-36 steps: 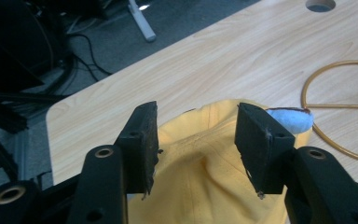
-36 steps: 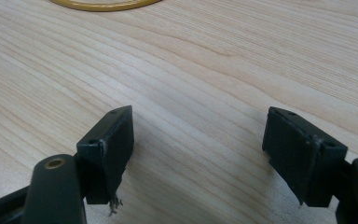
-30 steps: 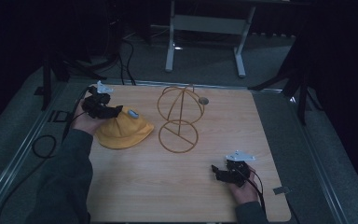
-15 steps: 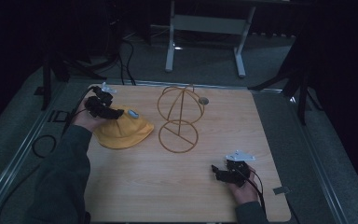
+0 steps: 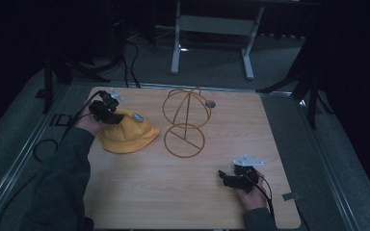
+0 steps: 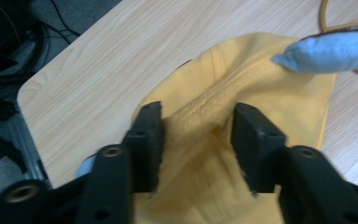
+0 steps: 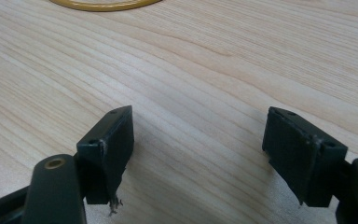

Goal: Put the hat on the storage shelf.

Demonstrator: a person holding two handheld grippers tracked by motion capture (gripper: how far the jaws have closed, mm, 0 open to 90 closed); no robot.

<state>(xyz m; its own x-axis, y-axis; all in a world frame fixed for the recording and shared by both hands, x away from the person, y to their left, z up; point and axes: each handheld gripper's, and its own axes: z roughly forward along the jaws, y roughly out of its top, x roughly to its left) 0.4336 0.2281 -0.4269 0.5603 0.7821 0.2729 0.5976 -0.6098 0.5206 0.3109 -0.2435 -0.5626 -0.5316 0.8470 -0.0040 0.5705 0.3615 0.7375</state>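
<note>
- My left gripper (image 6: 198, 140) sits on the yellow bucket hat (image 6: 242, 98); jaws part-closed w/ a raised fold of fabric between them, pads touching cloth; not clamped flat yet
- Hat's bulk runs ahead of the jaws, fold's long axis pointing away toward the blue tag (image 6: 328, 51)
- My right gripper (image 7: 198, 154) spread wide, empty, over bare table (image 7: 205, 70); wire hat stand (image 5: 185, 120) lies between us; left hand much nearer the hat

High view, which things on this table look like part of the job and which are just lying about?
Likely in the job:
- yellow hat, a fold between the left tool's jaws
- wire hat stand
- right tool, open, on bare table

Lying about:
- small round object
- grey pouch resting on the hat
</note>
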